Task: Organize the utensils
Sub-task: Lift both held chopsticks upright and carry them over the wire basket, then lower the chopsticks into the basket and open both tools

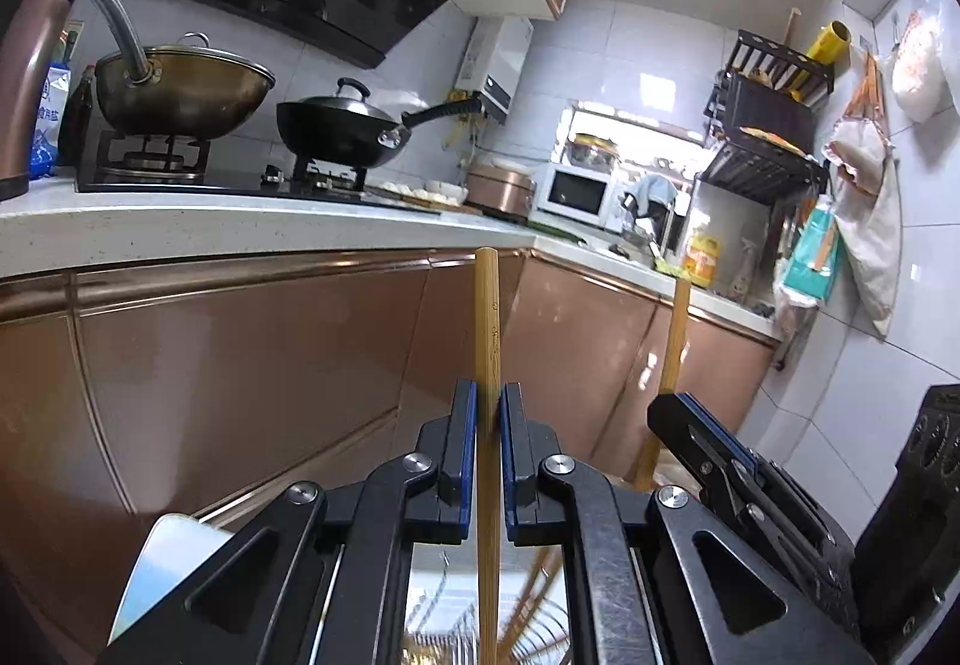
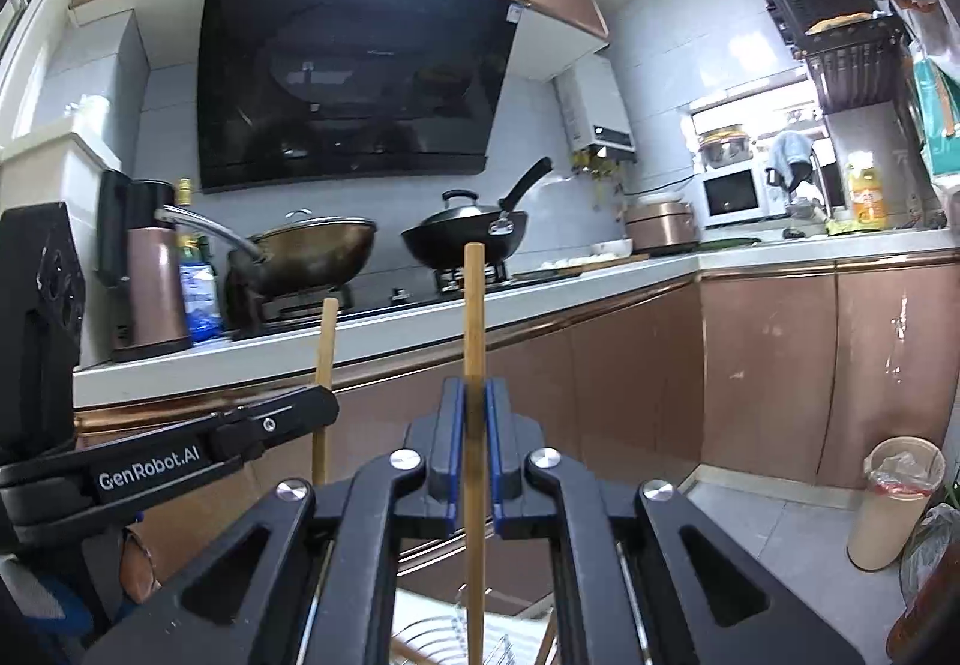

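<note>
My left gripper [image 1: 489, 395] is shut on a bamboo chopstick [image 1: 487, 323] that stands upright between its blue pads, its square top level with the counter edge. The right gripper [image 1: 696, 407] shows at the right of the left wrist view with a second chopstick [image 1: 673, 335]. In the right wrist view my right gripper [image 2: 474, 389] is shut on that upright chopstick [image 2: 474, 305]. To its left the left gripper [image 2: 300, 413] holds the other chopstick [image 2: 325, 341]. Both are held in the air in front of the brown cabinets. Wire rack bars [image 2: 480, 635] show below.
A white counter [image 1: 240, 227] carries a gas hob with a brass wok [image 1: 186, 89] and a black wok [image 1: 342, 125]. Farther along stand a rice cooker [image 1: 501, 185], a microwave [image 1: 576, 191] and a black wall rack [image 1: 768, 125]. A bin [image 2: 894, 503] stands on the floor.
</note>
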Available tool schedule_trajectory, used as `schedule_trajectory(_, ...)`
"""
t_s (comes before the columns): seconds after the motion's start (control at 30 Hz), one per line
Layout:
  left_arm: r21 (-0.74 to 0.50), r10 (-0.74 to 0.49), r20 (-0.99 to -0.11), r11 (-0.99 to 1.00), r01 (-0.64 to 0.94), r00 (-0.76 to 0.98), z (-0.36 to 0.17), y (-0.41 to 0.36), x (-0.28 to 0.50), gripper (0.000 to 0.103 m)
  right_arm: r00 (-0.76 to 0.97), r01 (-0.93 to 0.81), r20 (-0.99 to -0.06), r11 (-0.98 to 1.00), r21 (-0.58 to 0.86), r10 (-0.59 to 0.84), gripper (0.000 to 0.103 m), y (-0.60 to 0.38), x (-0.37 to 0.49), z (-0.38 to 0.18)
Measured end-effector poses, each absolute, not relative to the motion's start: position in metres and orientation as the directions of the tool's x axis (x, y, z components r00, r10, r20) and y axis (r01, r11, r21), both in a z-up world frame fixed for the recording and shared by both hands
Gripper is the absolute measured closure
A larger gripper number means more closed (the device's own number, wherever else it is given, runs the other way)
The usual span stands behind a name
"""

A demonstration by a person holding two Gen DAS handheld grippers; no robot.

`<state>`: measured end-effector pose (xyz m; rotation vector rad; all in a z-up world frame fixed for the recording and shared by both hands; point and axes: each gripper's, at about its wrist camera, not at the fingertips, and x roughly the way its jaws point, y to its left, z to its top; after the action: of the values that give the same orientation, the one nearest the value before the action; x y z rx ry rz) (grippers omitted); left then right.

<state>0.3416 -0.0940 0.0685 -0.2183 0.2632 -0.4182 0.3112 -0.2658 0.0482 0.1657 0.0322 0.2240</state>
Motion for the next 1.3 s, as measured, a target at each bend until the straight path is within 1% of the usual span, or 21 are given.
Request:
schedule_trajectory(0.17, -0.252, -0.378, -0.175, 0.91, 0.33, 0.909, 0.041, -0.099, 0.357, 0.096, 0.982, -0.186, -0.004, 0.966, 0.181, 0.19, 0.096, -0.269, 0.326, 0.021)
schedule_trajectory(0.27, -0.254, -0.36, -0.171, 0.915, 0.312, 0.917, 0.023, -0.102, 0.363, 0.096, 0.985, -0.17, -0.009, 0.966, 0.197, 0.175, 0.096, -0.269, 0.333, 0.003)
schedule_trajectory(0.43, -0.223, -0.352, -0.199, 0.925, 0.308, 0.915, 0.001, -0.113, 0.371, 0.096, 0.986, -0.155, -0.028, 0.966, 0.205, 0.164, 0.096, -0.269, 0.341, -0.016)
schedule_trajectory(0.47, -0.21, -0.339, -0.189, 0.931, 0.3, 0.921, -0.001, -0.114, 0.37, 0.096, 0.987, -0.152, -0.028, 0.967, 0.205, 0.161, 0.096, -0.27, 0.341, -0.019)
schedule_trajectory(0.7, -0.125, -0.299, -0.133, 0.951, 0.283, 0.945, -0.005, -0.12, 0.359, 0.096, 0.989, -0.134, -0.045, 0.975, 0.18, 0.144, 0.096, -0.267, 0.342, -0.034)
schedule_trajectory(1.03, -0.13, -0.298, -0.106, 0.95, 0.283, 0.949, -0.005, -0.116, 0.354, 0.096, 0.99, -0.123, -0.048, 0.976, 0.18, 0.134, 0.096, -0.269, 0.339, -0.045)
schedule_trajectory(1.23, -0.073, -0.294, -0.089, 0.955, 0.288, 0.952, -0.008, -0.124, 0.351, 0.096, 0.99, -0.124, -0.038, 0.974, 0.187, 0.134, 0.096, -0.268, 0.337, -0.044)
schedule_trajectory(1.3, -0.078, -0.291, -0.082, 0.955, 0.286, 0.953, -0.009, -0.122, 0.35, 0.096, 0.99, -0.125, -0.034, 0.975, 0.183, 0.134, 0.095, -0.268, 0.337, -0.043)
